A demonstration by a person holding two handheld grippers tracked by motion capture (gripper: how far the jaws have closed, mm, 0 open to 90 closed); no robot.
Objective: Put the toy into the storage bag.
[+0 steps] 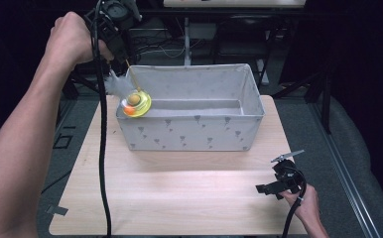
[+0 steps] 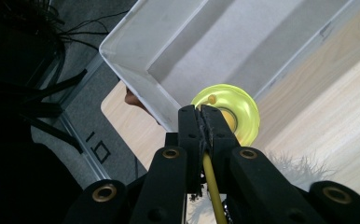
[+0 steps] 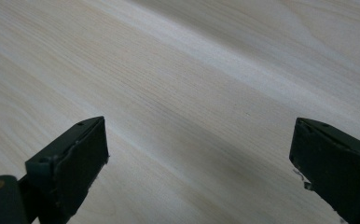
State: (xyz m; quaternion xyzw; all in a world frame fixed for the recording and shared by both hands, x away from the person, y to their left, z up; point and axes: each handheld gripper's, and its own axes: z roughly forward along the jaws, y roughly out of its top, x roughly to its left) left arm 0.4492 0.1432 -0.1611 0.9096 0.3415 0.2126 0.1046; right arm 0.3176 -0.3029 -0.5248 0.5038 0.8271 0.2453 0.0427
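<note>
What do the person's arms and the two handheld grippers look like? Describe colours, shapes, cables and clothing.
Both forearms are bare, with no sleeves. The left gripper is black, with brass-coloured rivets on its linkage and a thick black cable trailing down. The right gripper is black too, with flat rectangular jaws, a grey plate on top and a black cable.

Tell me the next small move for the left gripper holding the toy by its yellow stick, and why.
Probably carry it a little further in over the grey fabric bin before lowering or letting go. The left gripper is shut on the yellow stick, and the toy's yellow-green disc and white feathers hang right at the bin's left wall, so a release now might catch the rim.
</note>
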